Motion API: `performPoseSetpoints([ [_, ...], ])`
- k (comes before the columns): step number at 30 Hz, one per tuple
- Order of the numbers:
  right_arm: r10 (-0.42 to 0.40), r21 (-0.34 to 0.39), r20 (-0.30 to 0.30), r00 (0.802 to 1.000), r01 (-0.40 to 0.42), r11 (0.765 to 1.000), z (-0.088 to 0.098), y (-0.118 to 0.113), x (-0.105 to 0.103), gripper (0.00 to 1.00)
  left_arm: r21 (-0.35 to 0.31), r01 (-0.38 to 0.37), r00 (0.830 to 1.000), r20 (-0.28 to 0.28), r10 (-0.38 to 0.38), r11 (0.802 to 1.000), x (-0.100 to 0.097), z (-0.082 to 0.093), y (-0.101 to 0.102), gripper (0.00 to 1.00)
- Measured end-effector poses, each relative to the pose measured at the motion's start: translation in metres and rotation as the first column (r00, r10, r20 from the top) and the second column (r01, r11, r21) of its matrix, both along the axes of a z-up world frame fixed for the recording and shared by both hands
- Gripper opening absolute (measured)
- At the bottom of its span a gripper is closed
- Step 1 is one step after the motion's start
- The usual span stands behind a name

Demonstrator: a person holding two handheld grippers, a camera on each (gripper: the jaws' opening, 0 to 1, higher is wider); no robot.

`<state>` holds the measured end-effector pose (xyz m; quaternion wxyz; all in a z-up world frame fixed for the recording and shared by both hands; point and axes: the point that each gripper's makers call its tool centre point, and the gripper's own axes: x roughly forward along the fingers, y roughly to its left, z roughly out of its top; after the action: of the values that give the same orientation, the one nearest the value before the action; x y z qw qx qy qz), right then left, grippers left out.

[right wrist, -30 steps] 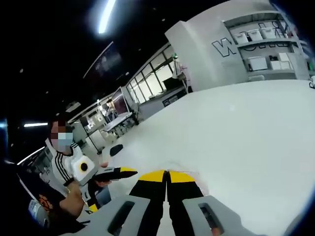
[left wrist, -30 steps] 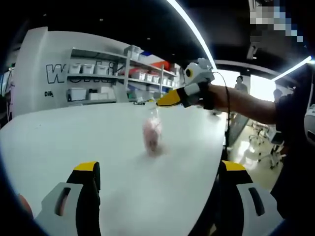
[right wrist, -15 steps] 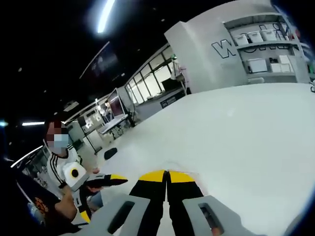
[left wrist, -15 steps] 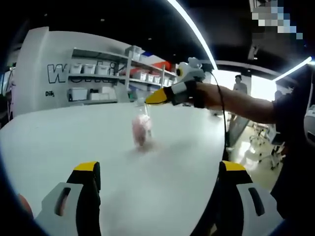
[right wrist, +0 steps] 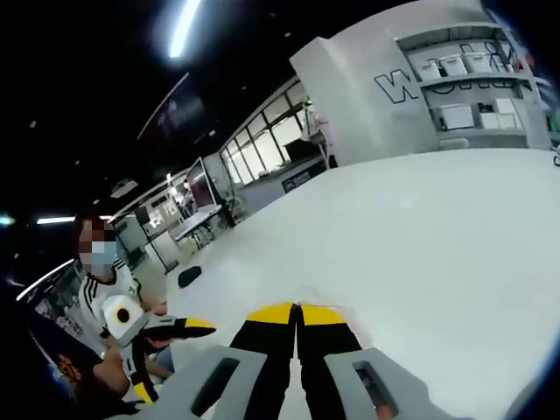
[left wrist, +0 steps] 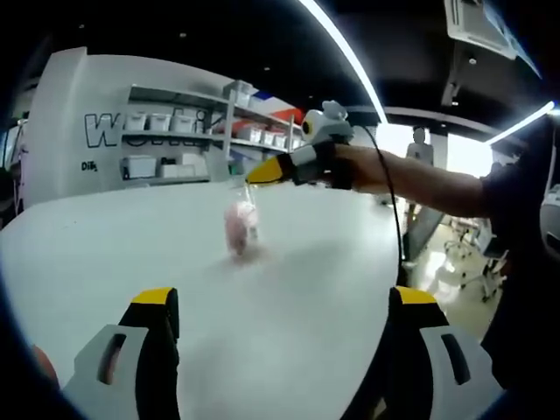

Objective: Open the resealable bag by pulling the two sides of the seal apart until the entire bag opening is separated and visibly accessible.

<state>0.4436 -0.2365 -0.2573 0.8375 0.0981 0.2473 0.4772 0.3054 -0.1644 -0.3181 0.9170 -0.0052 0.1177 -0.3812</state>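
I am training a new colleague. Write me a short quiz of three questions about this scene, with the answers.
1. True or false: the left gripper has its fingers shut.
2. What colour are the contents of the resealable bag on the white table? A pink, B green, C blue.
3. Fill in: the right gripper, fingers shut, holds the bag at its ___ edge.
Key: 1 false, the left gripper's fingers stand wide apart. 2 A. 3 top.
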Motion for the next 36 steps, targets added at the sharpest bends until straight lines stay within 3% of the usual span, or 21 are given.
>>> performPoseSetpoints([
  [36, -0.030, 0.003, 0.008, 1.000, 0.030, 1.000, 0.004, 0.023, 0.053, 0.00, 0.001, -0.013, 1.000, -0.009, 0.013, 1.000, 0.004, -0.005, 0.006, 0.98],
])
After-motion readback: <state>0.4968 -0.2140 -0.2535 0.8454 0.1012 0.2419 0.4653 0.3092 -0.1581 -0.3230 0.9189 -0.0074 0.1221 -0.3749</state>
